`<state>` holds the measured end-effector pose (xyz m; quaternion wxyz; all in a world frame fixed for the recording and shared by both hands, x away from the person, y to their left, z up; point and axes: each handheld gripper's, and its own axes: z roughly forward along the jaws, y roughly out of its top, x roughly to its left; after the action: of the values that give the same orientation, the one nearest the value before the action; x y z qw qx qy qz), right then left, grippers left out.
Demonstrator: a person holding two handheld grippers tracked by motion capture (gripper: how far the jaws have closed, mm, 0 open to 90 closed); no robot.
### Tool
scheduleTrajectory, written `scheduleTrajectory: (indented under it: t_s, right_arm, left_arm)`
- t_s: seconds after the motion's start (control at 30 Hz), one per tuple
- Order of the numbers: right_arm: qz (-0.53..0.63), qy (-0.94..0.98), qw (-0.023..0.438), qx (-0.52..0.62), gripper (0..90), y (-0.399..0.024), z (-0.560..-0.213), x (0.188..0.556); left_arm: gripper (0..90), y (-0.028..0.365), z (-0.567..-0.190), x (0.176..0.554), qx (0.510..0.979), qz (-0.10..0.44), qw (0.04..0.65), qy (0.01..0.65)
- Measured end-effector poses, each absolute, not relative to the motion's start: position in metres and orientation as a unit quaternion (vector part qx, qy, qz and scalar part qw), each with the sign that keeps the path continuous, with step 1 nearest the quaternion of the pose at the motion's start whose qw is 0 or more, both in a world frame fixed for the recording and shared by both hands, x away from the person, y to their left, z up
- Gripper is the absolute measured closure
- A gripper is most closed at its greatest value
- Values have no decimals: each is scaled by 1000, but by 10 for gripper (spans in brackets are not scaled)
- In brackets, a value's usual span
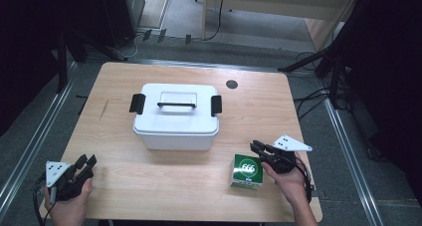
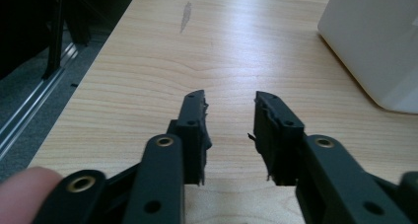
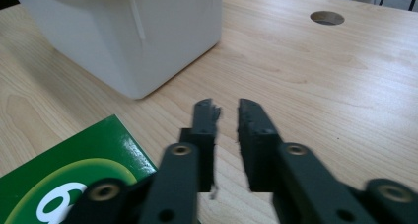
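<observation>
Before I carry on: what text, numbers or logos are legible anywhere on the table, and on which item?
"666": white digits in a circle on top of the green box, readable in the high view.
Small print below the digits on the same box: too small to read.
White lidded container: no writing visible.
Table: no writing visible.

High overhead, gripper cameras low, sharing bin (image 1: 175, 117) (probably)

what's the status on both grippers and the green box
Left gripper open, empty. Right gripper slightly open, empty, beside green box. White lidded bin mid-table, nothing between.
</observation>
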<state>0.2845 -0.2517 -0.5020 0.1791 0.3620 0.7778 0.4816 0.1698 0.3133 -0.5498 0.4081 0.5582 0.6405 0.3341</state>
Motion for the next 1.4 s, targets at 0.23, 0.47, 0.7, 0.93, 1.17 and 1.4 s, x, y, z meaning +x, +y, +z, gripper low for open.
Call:
scheduleTrajectory:
  t_s: [0.23, 0.47, 0.7, 0.93, 1.17, 1.4]
  right_arm:
    - [472, 775, 227, 352, 349, -252, -493, 287]
    - [467, 771, 237, 362, 265, -252, -472, 295]
    - [461, 802, 200, 324, 42, -249, -440, 305]
    - [428, 840, 191, 274, 40, -233, -409, 323]
    - [400, 869, 182, 227, 47, -212, -385, 335]
    - [379, 887, 181, 192, 75, -192, -366, 346]
  left_arm:
    - [219, 310, -550, 176, 573, 332, 371, 651]
    - [0, 310, -550, 178, 591, 318, 376, 639]
    - [0, 311, -550, 179, 591, 314, 378, 639]
    - [0, 309, -551, 179, 595, 317, 376, 636]
    - [0, 309, -551, 179, 601, 316, 375, 631]
    - [0, 309, -551, 179, 602, 315, 376, 630]
